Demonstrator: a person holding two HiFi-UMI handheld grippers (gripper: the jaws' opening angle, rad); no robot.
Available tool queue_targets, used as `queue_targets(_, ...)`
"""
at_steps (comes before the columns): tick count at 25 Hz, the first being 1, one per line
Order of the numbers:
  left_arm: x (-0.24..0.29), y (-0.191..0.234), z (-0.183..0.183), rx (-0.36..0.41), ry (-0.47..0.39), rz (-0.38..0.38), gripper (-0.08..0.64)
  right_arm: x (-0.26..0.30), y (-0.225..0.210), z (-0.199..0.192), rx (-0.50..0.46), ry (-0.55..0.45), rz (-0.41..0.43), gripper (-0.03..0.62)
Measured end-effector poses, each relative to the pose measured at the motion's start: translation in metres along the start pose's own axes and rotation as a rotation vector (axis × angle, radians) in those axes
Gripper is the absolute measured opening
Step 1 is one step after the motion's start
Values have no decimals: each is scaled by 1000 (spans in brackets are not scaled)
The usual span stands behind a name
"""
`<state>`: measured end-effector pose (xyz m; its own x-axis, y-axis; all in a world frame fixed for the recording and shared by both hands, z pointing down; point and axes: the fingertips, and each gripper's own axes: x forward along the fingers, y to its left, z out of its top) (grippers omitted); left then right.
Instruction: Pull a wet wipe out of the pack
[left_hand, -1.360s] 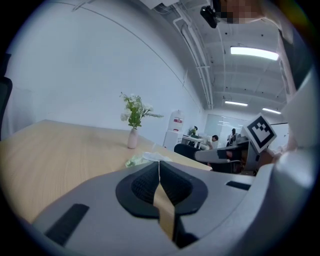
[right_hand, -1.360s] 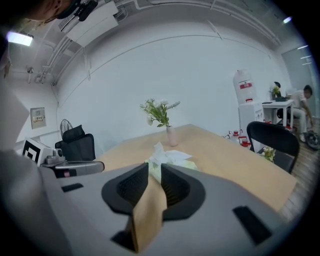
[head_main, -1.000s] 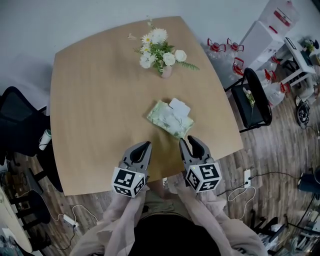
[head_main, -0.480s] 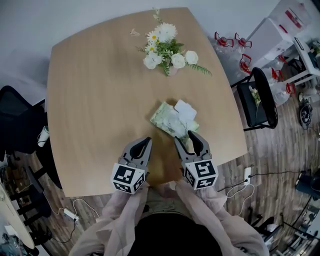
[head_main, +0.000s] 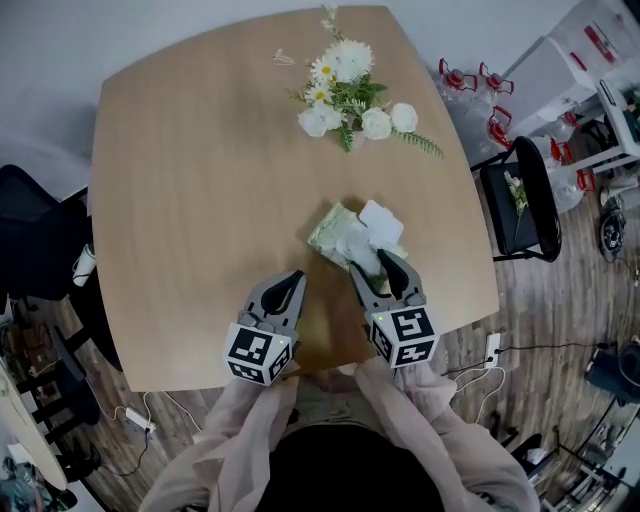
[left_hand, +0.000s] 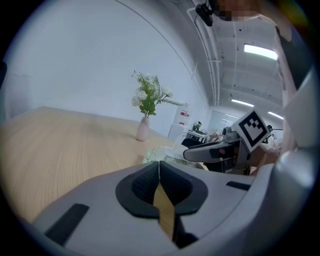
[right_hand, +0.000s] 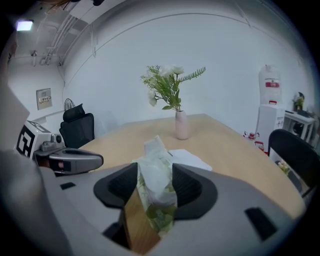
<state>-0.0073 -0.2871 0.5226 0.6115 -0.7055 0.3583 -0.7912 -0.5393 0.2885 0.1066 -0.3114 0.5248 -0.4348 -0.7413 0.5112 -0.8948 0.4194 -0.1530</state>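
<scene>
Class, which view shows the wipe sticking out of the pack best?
The right gripper view: the wipe stands close up between the jaws of the right gripper, which have just been opening. The head view shows the pack partly behind that gripper; the left gripper view shows only its edge.

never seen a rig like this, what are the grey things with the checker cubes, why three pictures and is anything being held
There is no robot here. A person holds a hand tool in each hand; each tool has two jaws and a marker cube. The head view comes from a camera on the person's head, looking down. The other two views come from cameras riding on the tools, each looking along its own jaws. On the wooden table stand a vase of white flowers and a green wet wipe pack. A wipe sticks up from the pack. The left gripper has its jaws together and holds nothing. The right gripper has just been opening its jaws wide. The wipe stands between them, apparently not yet pinched.
</scene>
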Motion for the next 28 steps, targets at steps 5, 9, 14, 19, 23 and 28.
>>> queue_targets(5,-3,5,0,-9,-4,10,14,7,-4,-3,72,16,-21,155)
queue_targets(9,-4,6,-1,-11,-5,9,15,7,-7,-3,86,17,-35,133)
queue_targets(14,-4,6,1,-11,-11,7,15,6,-6,-4,98,21,-44,90)
queue_targets(19,-6,5,0,-9,-14,8,15,4,-8,-5,115,18,-56,33)
queue_targets(23,-8,4,-2,-8,-13,10,15,2,-8,-6,111,15,-57,25)
queue_targets(28,-10,3,-1,-3,-17,13,14,0,-5,-5,102,12,-56,20)
